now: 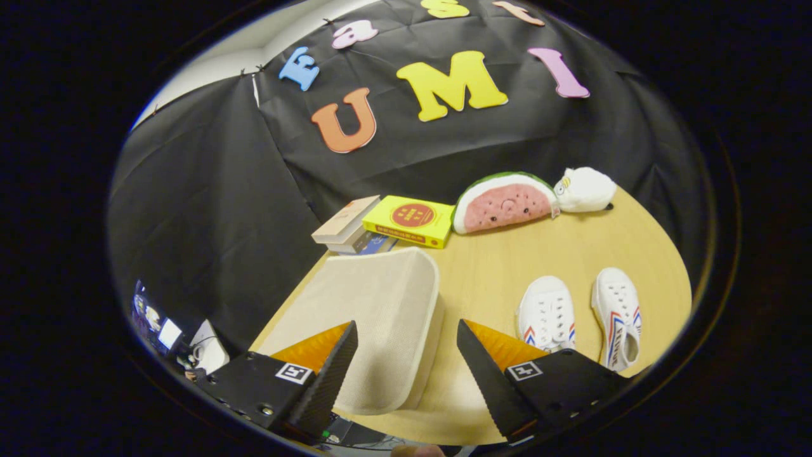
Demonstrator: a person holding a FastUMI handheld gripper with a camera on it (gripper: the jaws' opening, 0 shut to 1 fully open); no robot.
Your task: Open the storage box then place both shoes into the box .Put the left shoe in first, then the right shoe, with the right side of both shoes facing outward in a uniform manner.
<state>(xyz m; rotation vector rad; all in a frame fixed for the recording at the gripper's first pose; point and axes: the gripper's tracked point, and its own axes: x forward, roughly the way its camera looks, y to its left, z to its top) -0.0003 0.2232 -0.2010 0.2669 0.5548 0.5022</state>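
While no label reads clearly, gripper (406, 355) spread wide above closed storage box (374, 317), two shoes (547, 314) beside.

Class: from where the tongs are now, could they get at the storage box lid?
Probably yes: the tongs are open, the closed storage box lies between and just ahead of the fingers, nothing between.

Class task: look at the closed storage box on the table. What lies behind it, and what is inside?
Behind the storage box lie stacked books and a yellow book. Its closed lid hides the inside. The hand-held gripper is open.
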